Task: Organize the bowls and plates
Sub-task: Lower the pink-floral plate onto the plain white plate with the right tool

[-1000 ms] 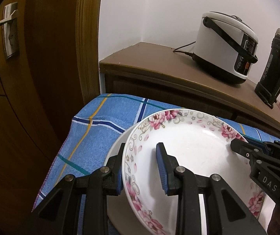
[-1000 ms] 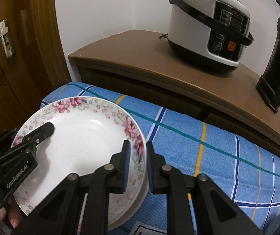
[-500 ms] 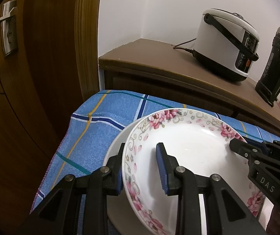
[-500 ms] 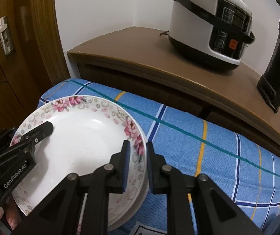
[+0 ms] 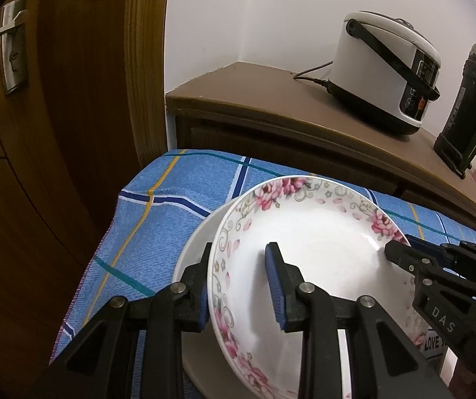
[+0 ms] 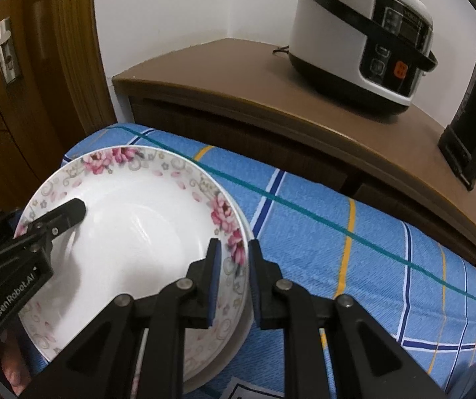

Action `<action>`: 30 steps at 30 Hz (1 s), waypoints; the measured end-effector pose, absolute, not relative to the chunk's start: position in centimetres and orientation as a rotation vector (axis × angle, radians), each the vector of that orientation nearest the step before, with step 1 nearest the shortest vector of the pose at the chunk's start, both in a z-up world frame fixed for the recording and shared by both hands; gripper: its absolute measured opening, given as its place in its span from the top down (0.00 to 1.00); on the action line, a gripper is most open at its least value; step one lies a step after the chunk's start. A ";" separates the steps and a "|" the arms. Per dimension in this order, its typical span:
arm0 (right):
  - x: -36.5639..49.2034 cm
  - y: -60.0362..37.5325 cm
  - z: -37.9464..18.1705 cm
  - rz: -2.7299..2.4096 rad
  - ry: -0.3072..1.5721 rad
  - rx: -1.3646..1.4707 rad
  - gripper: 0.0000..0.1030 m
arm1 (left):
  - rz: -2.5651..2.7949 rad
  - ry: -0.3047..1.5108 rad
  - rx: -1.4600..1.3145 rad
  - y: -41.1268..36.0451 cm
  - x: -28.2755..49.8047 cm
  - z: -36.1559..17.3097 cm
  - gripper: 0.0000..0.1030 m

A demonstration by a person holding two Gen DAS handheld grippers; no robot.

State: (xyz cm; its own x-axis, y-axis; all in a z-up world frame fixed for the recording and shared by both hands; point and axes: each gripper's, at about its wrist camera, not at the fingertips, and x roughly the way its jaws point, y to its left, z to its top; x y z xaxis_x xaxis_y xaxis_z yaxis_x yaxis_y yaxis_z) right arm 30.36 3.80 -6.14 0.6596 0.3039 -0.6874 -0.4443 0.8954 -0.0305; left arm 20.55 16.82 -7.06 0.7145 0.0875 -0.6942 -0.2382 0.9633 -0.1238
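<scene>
In the left wrist view, the round white porcelain plate with pink flowers on its rim (image 5: 307,266) faces up, with its near side a little raised. It has no long axis. It lies above a plain white plate (image 5: 201,242), and both are on the blue checked tablecloth (image 5: 171,206), in front of the brown wooden cabinet (image 5: 271,113). The left gripper (image 5: 238,286) comes from the near side and points toward the cabinet. Its two blue pads stand on both sides of the flowered rim, one outside and one inside the plate. There is a clear gap at the inner pad, so the jaws look spread around the rim, not pressing it. The right gripper (image 5: 401,252) enters from the right, with its tip at the opposite rim.

In the right wrist view, the right gripper (image 6: 233,279) also points toward the cabinet. Its pads are close together on both sides of the flowered plate's right rim and seem to pinch it. The left gripper (image 6: 71,209) reaches in from the left over the plate. On the cabinet stands a white rice cooker with a black handle (image 6: 357,33).
</scene>
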 end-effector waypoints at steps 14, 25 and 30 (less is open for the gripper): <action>30.4 4.0 -6.2 0.422 0.739 -0.212 0.84 | 0.171 0.759 -0.204 16.8 20.6 -7.0 0.69; 30.4 3.9 -6.2 0.419 0.737 -0.217 0.84 | 0.170 0.760 -0.205 16.8 20.6 -7.1 0.69; 30.4 4.0 -6.2 0.418 0.736 -0.217 0.84 | 0.169 0.760 -0.207 16.8 20.6 -7.1 0.69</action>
